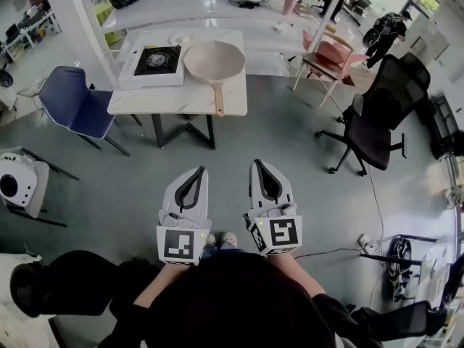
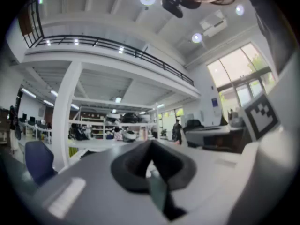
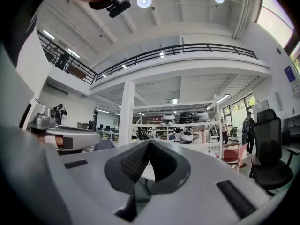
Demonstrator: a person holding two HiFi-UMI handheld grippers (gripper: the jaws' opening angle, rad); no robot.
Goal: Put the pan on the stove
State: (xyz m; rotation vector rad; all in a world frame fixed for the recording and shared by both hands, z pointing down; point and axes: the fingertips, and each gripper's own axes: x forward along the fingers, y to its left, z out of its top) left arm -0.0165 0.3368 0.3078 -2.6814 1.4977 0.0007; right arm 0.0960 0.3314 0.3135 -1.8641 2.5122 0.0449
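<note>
Two empty grippers, the left gripper (image 1: 200, 170) and right gripper (image 1: 258, 164), jaws pressed together, hang level over the grey floor (image 1: 304, 151), well apart from the white tabletop (image 1: 141, 104) — seemingly a ready pose before any reach. The beige pan (image 1: 214, 58) sits at the tabletop's right side, just beside the portable stove (image 1: 154, 61), its handle (image 1: 218, 100) toward the near edge. A blue chair (image 1: 72, 101) and a black office chair (image 1: 377, 118) flank the tabletop in an open workshop.

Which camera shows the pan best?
The head view. It looks down on the whole pan, handle included, lying on the white table beside the stove. Both gripper views look level across the room, and the pan cannot be made out in either.
</note>
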